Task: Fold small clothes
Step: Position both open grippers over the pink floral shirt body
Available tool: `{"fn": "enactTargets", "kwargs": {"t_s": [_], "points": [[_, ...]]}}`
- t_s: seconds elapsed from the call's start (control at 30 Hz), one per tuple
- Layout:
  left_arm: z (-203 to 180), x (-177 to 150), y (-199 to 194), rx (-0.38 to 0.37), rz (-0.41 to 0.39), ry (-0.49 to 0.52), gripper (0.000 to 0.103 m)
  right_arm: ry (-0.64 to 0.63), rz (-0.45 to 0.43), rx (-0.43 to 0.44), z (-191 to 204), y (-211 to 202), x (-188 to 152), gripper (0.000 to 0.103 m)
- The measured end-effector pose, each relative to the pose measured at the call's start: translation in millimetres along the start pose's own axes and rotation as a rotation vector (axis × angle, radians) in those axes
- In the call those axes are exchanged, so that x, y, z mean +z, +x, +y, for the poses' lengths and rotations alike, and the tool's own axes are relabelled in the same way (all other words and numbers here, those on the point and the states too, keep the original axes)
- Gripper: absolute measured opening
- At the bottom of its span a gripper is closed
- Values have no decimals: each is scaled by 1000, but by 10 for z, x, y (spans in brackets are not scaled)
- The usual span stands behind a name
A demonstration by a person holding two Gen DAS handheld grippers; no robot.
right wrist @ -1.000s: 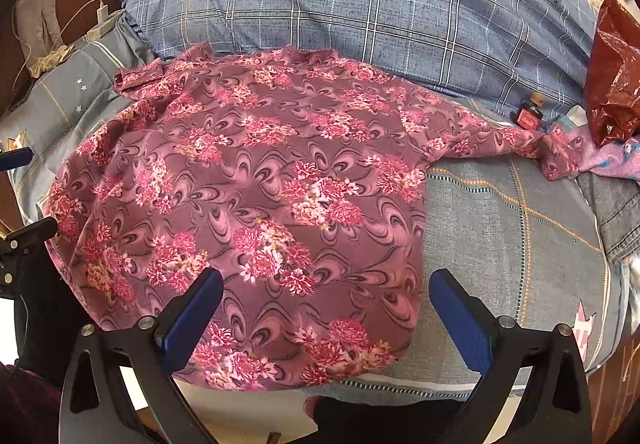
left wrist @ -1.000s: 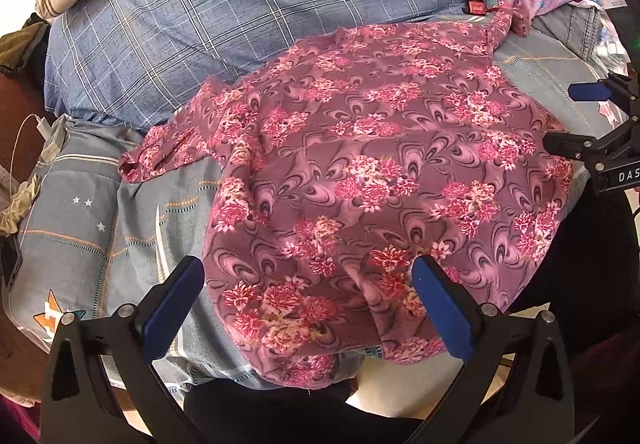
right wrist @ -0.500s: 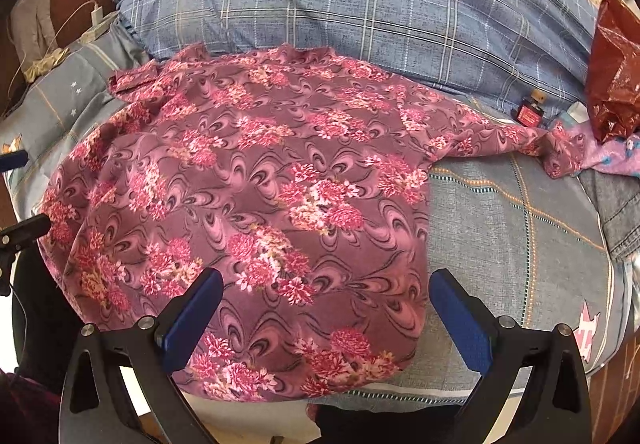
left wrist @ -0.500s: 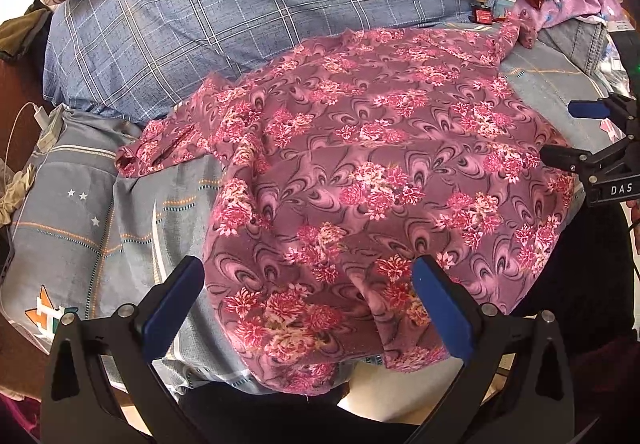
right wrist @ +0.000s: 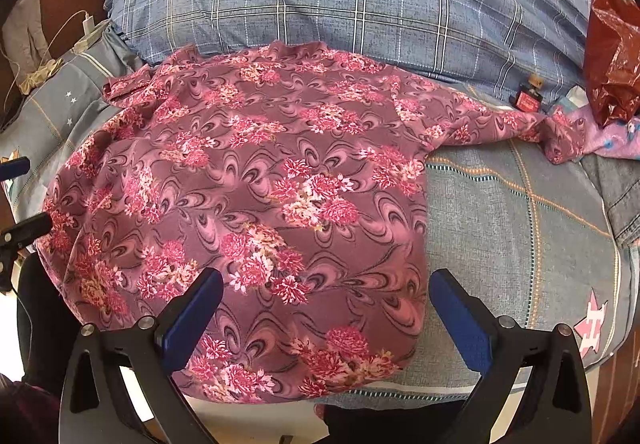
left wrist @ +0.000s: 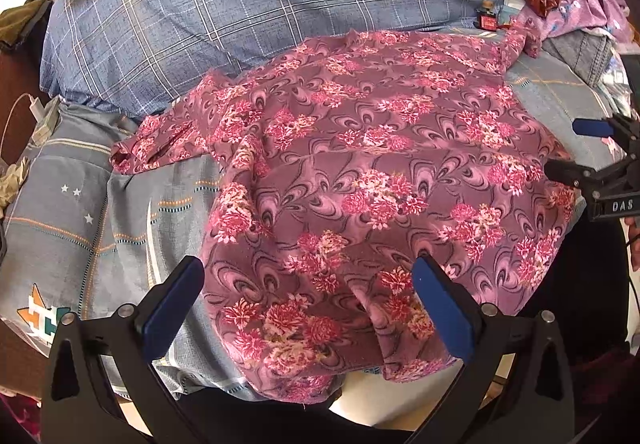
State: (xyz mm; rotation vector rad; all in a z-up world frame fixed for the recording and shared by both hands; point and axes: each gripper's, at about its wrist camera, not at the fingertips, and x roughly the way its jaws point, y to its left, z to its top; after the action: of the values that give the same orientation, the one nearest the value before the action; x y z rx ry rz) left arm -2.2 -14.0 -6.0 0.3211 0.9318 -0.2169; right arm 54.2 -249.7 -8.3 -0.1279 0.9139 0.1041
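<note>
Beyond our floral shirt (left wrist: pixel 360 171), a red bottle (right wrist: pixel 529 97) and red bag (right wrist: pixel 612 55) crowd the bed (right wrist: pixel 520 224); left tool (left wrist: pixel 308 296) and right tool (right wrist: pixel 326 308) gape wide, empty.

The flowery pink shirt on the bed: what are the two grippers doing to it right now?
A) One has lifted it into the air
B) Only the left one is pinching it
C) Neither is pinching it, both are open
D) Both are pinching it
C: the left gripper and the right gripper both have their blue fingers spread wide, and the flowery pink shirt lies flat on the bed.
</note>
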Motion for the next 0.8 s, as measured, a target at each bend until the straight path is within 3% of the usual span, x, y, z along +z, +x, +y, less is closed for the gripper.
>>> {"fn": "enactTargets", "kwargs": {"t_s": [0.43, 0.8], "points": [[77, 51, 119, -58, 32, -64, 103, 59, -6, -2, -121, -65, -28, 103], [57, 79, 41, -50, 12, -47, 103, 57, -18, -8, -110, -152, -54, 103]]}}
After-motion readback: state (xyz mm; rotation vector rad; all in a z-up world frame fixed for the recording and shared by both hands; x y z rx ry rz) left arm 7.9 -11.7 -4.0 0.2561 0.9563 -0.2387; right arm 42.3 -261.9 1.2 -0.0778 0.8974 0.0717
